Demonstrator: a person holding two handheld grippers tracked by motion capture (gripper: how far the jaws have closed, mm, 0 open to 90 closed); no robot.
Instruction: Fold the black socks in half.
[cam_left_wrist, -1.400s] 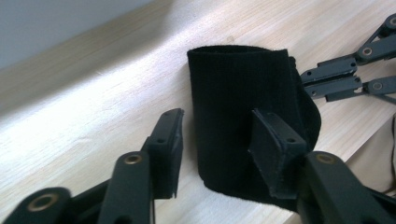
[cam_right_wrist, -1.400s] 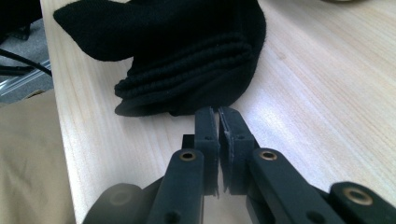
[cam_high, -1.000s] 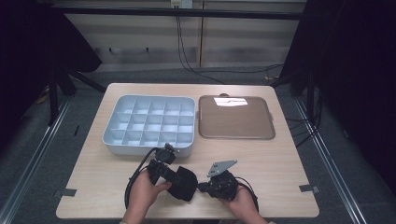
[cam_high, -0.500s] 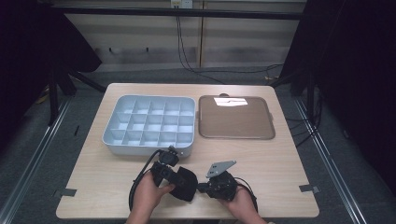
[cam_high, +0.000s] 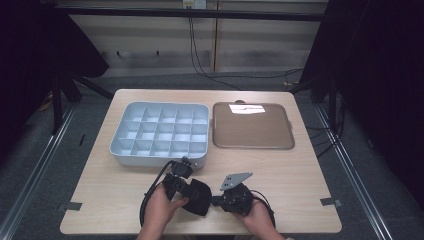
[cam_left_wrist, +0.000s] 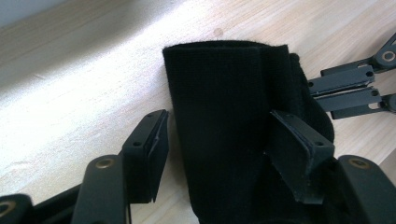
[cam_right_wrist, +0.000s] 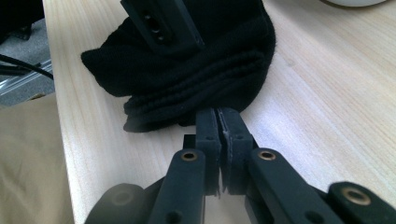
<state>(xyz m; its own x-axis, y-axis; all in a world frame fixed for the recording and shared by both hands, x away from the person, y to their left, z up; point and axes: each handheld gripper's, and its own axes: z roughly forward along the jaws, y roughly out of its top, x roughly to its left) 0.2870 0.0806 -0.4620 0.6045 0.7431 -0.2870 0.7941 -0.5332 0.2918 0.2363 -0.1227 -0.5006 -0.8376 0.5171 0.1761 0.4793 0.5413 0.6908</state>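
High view: a folded black cloth (cam_high: 199, 196) lies on the wooden table (cam_high: 300, 170) near its front edge, between the left gripper (cam_high: 186, 192) and the right gripper (cam_high: 216, 201), each held in a hand at the table's near side. Behind them sit a pale compartment tray (cam_high: 159, 134) and, just beside it to the right, a brown flat tray (cam_high: 251, 126).

Left gripper view: the cloth rises between the two black jaws as a folded band. The jaws have just been opening — the left jaw stands clear of the cloth with bare table showing in the gap, while the right jaw lies against the cloth's far side. The other gripper's jaws show at the right edge, at the cloth (cam_left_wrist: 224, 116).

Right gripper view: the jaws are pressed together, pad against pad, and their tips meet the cloth's (cam_right_wrist: 201, 88) layered lower edge — whether a fold is pinched between them I cannot tell. The left gripper's jaw lies on the cloth above.
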